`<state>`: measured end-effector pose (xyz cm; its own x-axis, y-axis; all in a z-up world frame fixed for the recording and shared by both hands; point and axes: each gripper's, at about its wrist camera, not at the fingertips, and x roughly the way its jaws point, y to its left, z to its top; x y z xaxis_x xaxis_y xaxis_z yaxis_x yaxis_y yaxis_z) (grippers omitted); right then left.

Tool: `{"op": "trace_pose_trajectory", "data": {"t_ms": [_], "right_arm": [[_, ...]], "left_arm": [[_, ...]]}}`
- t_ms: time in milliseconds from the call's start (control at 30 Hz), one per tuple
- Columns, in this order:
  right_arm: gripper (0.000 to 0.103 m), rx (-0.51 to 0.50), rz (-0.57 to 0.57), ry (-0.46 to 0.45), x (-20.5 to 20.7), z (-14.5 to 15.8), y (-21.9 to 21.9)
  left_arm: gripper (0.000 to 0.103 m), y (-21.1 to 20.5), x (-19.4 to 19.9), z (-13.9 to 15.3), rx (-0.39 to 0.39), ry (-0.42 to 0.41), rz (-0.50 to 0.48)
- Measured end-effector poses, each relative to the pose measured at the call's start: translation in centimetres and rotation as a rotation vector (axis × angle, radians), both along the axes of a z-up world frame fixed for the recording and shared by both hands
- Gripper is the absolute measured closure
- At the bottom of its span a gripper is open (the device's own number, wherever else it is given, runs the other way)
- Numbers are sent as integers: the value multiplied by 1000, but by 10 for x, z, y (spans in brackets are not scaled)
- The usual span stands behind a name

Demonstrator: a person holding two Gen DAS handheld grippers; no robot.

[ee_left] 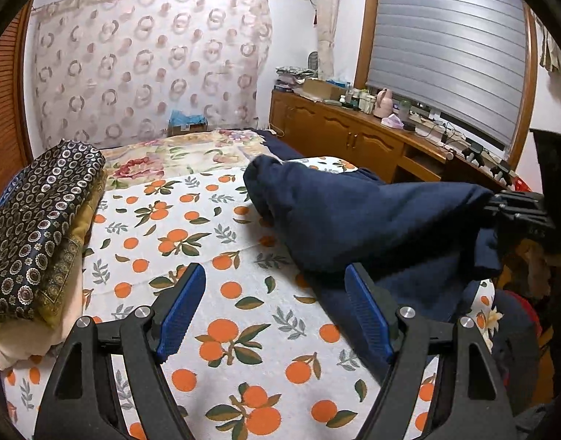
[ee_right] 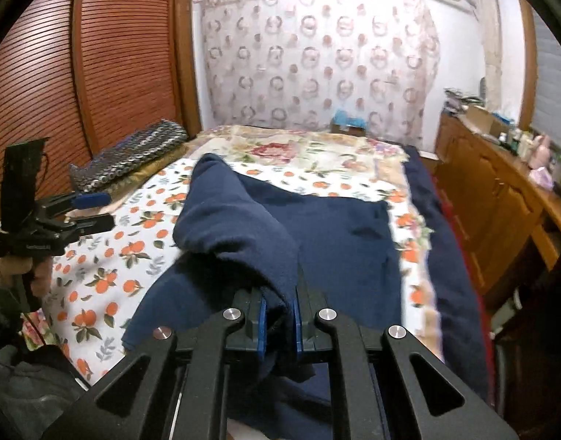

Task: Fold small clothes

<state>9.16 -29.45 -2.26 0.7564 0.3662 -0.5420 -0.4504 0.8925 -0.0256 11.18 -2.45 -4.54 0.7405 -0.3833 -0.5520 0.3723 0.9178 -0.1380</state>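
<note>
Left wrist view: the left gripper (ee_left: 274,311) hangs over an orange-print sheet (ee_left: 221,220) spread on a bed, its blue-padded fingers (ee_left: 181,311) spread wide with nothing between them. To its right lies a navy garment (ee_left: 353,216), one part raised off the sheet and drawn toward the right gripper (ee_left: 515,209) at the right edge, which pinches the cloth. A pile of folded patterned fabric (ee_left: 42,227) sits at the left; a wooden cabinet (ee_left: 353,135) crowded with small items runs along the far right under a window blind (ee_left: 452,55).

Right wrist view: the right gripper (ee_right: 280,324) is clamped on a bunched fold of the navy garment (ee_right: 335,234), near centre. The rest of the garment lies flat on the sheet (ee_right: 133,249) beyond, with one rounded end lifted. The left gripper (ee_right: 86,212) is at the left, fingers parted, just above the sheet. A louvred wooden door (ee_right: 97,73) stands far left.
</note>
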Motion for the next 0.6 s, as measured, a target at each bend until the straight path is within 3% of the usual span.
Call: {"op": "trace_pose_trajectory", "data": {"t_ms": [67,200,267,333,467,600], "right_arm": [[92,-32,-23,32,7,-9,-6],[76,-94,-121,99,31,-37,-9],[67,-75,-142,106,36,-40,-12],[51,-41,-158,89,36,-35,-17],[50,6,-113,49,27,-25,-5],[50,-32,-30,21,21,-27,26]], "left_arm": [[24,-1,-1,0,-5,0,-3],[24,-3,-2,0,-1,3,-3],[24,-2,-3,0,-3,3,7],[24,-1,-3,-1,-7,4,16],[24,0,-4,0,-14,1,21],[24,0,-5,0,-8,1,21]]}}
